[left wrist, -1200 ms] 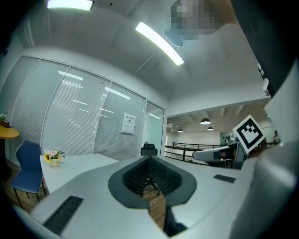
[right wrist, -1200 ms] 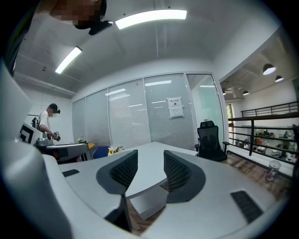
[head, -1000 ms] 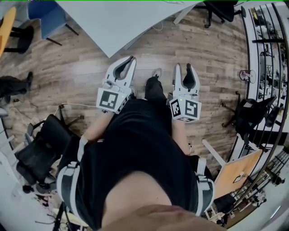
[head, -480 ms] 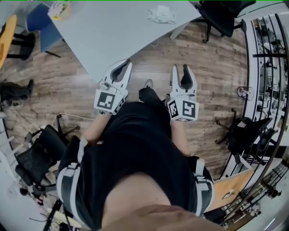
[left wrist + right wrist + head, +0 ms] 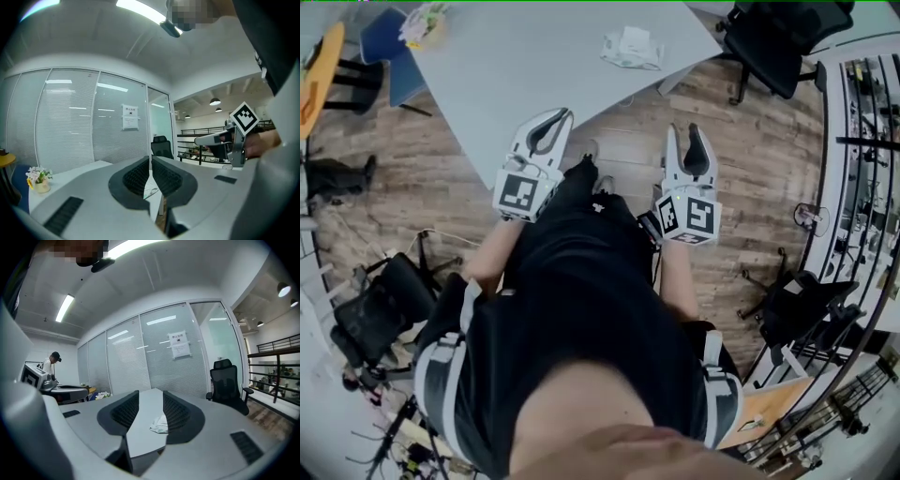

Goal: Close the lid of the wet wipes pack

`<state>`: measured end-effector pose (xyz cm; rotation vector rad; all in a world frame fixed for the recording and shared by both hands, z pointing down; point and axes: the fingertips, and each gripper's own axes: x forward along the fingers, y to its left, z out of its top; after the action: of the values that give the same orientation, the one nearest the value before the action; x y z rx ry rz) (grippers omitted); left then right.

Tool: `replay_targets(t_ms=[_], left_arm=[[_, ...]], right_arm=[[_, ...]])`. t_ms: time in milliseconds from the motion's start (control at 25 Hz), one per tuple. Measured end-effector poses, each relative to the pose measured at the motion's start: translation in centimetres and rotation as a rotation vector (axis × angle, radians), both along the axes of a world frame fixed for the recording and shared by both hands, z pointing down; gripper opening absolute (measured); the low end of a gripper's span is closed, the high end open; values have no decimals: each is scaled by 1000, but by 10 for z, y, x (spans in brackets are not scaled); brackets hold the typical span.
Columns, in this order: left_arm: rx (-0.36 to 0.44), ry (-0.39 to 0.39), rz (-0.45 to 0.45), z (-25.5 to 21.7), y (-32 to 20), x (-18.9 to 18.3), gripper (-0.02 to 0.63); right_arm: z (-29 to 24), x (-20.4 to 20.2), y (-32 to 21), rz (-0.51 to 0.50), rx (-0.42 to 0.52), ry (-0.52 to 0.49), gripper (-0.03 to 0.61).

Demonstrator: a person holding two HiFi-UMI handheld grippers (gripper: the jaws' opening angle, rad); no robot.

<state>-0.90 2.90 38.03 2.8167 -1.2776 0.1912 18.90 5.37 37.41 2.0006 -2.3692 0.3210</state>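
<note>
Wet wipes pack (image 5: pixel 632 47) lying on table (image 5: pixel 534 84), untouched; left gripper (image 5: pixel 556 116) pressing jaws together, empty; right gripper (image 5: pixel 689 133) gaping, empty; lid-closing pending.

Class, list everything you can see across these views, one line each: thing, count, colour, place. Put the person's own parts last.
table: one, light grey, ahead of the person
wet wipes pack: one, white, on the table's far right
flower pot: one, pale, table's far left corner
office chair: one, black, beyond the table's right corner
blue chair: one, beyond the table's left end
notice: one, white, on the glass wall
left gripper: one, white, jaws shut, empty
right gripper: one, white, jaws apart, empty
</note>
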Motion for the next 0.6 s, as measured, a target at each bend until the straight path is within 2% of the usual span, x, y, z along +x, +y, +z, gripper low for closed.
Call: replay_targets(t_ms=[160,440,560,600], left_arm=[[-17,-81,29,21,-57,13,38],[-88,-296,193,87,-173,47,44],[-121,-436,292,122,-213,61,140],[-125,-495,321,134,-226,65,151]], right_arm=[[12,8,-46,-15,-13,3,175],[34,21,-143,-53,-75,20,176],[39,25,-185,-73,-96,34,177],[41,26,-199,-81,-100,44,178]])
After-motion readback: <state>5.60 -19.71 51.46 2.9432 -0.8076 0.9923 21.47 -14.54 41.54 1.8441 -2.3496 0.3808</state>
